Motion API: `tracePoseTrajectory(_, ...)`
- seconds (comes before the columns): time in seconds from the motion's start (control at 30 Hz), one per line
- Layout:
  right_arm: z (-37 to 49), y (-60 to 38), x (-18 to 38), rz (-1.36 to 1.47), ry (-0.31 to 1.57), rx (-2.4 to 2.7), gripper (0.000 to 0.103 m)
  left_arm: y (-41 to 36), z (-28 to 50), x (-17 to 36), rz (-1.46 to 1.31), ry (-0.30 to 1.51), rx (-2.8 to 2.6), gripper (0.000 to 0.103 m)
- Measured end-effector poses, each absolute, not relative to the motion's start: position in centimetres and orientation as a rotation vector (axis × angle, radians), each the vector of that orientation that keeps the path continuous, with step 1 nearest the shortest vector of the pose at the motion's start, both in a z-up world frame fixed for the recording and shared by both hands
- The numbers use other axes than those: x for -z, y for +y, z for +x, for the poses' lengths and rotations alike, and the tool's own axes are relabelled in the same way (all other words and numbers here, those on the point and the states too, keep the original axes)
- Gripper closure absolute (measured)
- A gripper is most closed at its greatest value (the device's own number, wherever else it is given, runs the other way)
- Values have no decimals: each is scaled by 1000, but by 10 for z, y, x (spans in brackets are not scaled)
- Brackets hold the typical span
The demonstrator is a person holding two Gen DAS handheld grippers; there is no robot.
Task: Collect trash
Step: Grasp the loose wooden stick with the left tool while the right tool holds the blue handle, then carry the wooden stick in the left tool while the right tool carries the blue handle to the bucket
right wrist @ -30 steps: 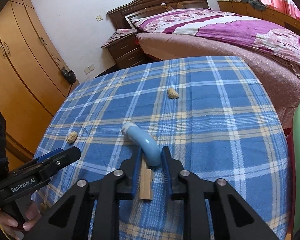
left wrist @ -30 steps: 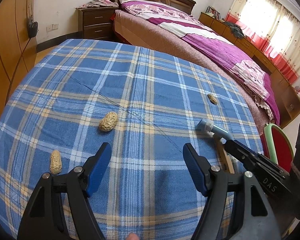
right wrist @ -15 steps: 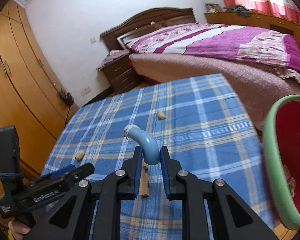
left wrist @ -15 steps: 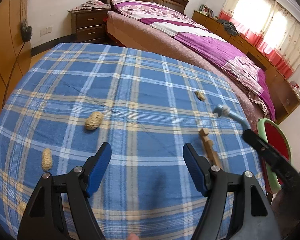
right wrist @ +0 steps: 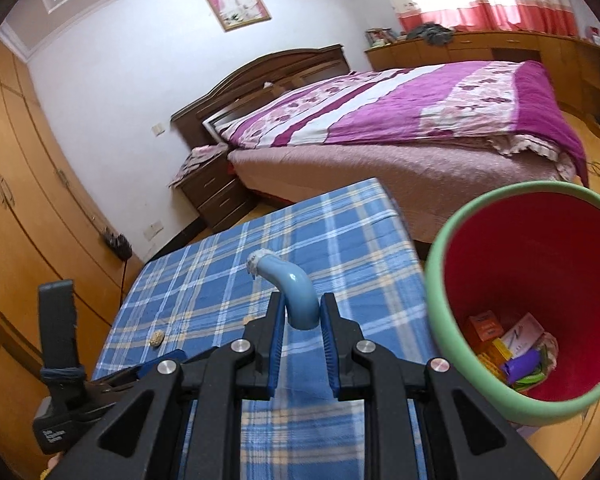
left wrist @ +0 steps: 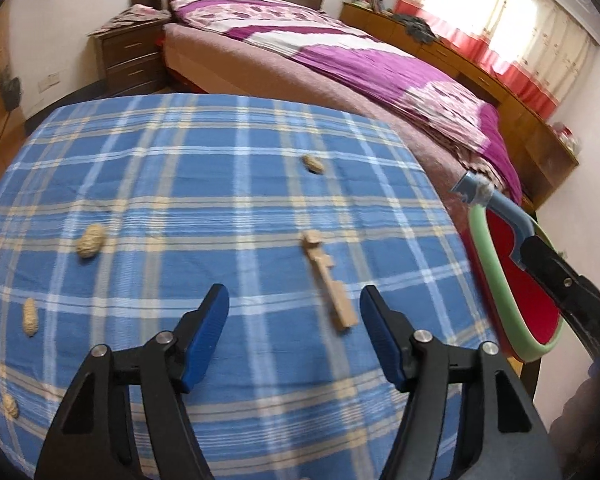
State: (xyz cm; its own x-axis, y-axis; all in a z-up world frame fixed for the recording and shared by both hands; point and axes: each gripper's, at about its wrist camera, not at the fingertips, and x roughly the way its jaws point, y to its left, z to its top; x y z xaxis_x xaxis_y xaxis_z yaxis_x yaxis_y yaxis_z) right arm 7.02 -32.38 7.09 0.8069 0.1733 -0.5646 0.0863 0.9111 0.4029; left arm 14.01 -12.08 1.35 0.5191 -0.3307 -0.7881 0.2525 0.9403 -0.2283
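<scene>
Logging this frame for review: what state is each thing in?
Curved light-blue plastic piece: clamped in right gripper, lifted off the table.
Left gripper: closing, nothing between its jaws.
Notched wooden stick: flat on the blue plaid tablecloth.
Red bin with green rim: open, trash inside.
Peanuts: scattered on cloth.

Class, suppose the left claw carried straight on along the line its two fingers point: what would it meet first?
Most likely the blue plaid tablecloth ahead of the left claw, whose jaws are closing on nothing. The wooden piece lies slightly right of that line; depth is uncertain.
</scene>
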Motion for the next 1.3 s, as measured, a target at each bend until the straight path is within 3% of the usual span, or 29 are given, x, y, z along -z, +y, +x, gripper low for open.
tracePoseTrajectory(0.2,50,-345,-76,463,608,-2,83,-148,142,-3,-49,1003,374,50)
tracePoseTrajectory(0.6,16,-388,-79,518,559,86,83,-167,137,8,45,982,316,90)
tracePoseTrajectory(1.3,-33,-447,-75,596,495,231,83,-203,105,-49,-3,839,496,93)
